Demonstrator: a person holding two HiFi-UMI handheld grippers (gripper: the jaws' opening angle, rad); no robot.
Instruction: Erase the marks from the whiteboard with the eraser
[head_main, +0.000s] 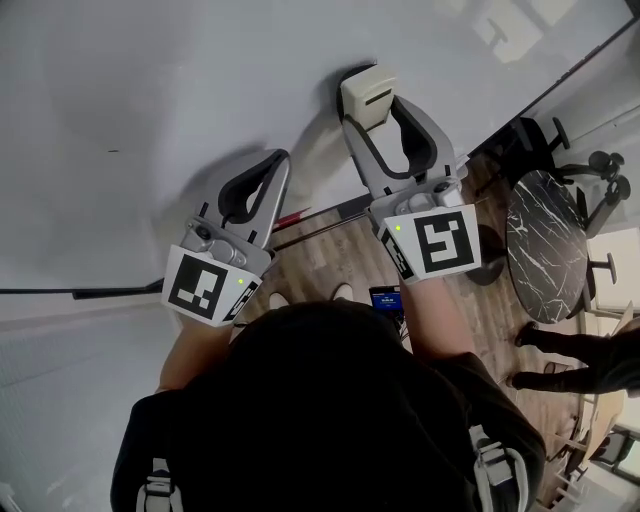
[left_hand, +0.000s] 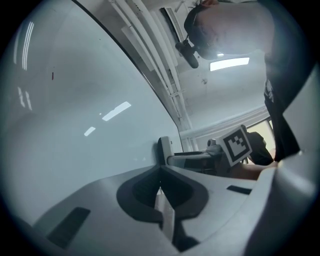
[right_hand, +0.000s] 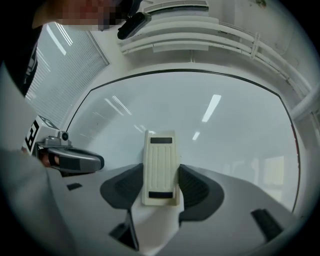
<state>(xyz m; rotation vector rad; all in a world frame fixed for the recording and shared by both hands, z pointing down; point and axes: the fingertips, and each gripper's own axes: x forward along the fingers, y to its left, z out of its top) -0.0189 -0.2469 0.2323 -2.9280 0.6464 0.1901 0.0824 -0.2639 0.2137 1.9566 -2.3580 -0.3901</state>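
Note:
The whiteboard (head_main: 150, 100) fills the upper left of the head view. It is almost bare, with one tiny dark mark (head_main: 112, 151) that also shows in the left gripper view as a mark (left_hand: 52, 76). My right gripper (head_main: 385, 115) is shut on a cream eraser (head_main: 367, 93), which rests flat against the board near its right edge. In the right gripper view the ribbed eraser (right_hand: 160, 167) stands upright between the pads. My left gripper (head_main: 275, 160) is shut and holds nothing. Its tips are close to the board, lower and to the left of the eraser (left_hand: 164, 150).
A tray runs along the board's lower edge with a red marker (head_main: 290, 215) on it. A round marble table (head_main: 545, 245) and office chairs (head_main: 600, 165) stand at the right on the wooden floor. Someone's legs (head_main: 570, 360) are beside the table.

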